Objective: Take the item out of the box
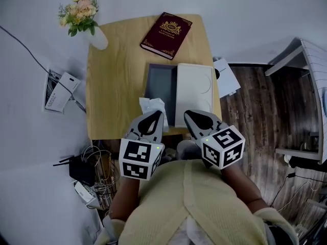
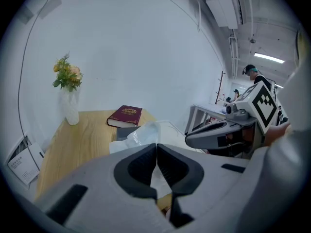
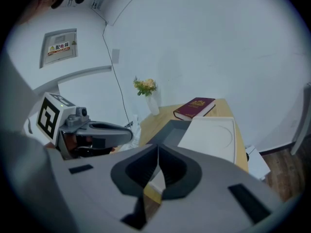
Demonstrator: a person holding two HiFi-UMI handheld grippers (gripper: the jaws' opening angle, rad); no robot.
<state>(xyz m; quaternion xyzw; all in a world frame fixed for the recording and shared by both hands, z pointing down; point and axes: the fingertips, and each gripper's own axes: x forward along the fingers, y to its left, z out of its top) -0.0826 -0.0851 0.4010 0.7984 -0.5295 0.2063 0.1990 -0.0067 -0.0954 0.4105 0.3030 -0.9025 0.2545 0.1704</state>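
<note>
The crumpled white plastic wrap (image 1: 153, 106) lies at the near-left corner of the open dark grey box (image 1: 160, 86) on the pale wooden table (image 1: 115, 75), with the white lid (image 1: 194, 93) alongside. The left gripper (image 1: 155, 115) has its jaws pressed together at the wrap's edge. The right gripper (image 1: 192, 116) has its jaws closed on nothing

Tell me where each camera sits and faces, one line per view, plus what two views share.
Head view: on the person's head, facing steeply down at the table; yellow top, left gripper, right gripper.
Left gripper view: on the left gripper, facing along its shut jaws across the table; right gripper at right.
Right gripper view: on the right gripper, facing along its shut jaws toward the white lid; left gripper at left.
Both gripper views share: red book, flowers.
</note>
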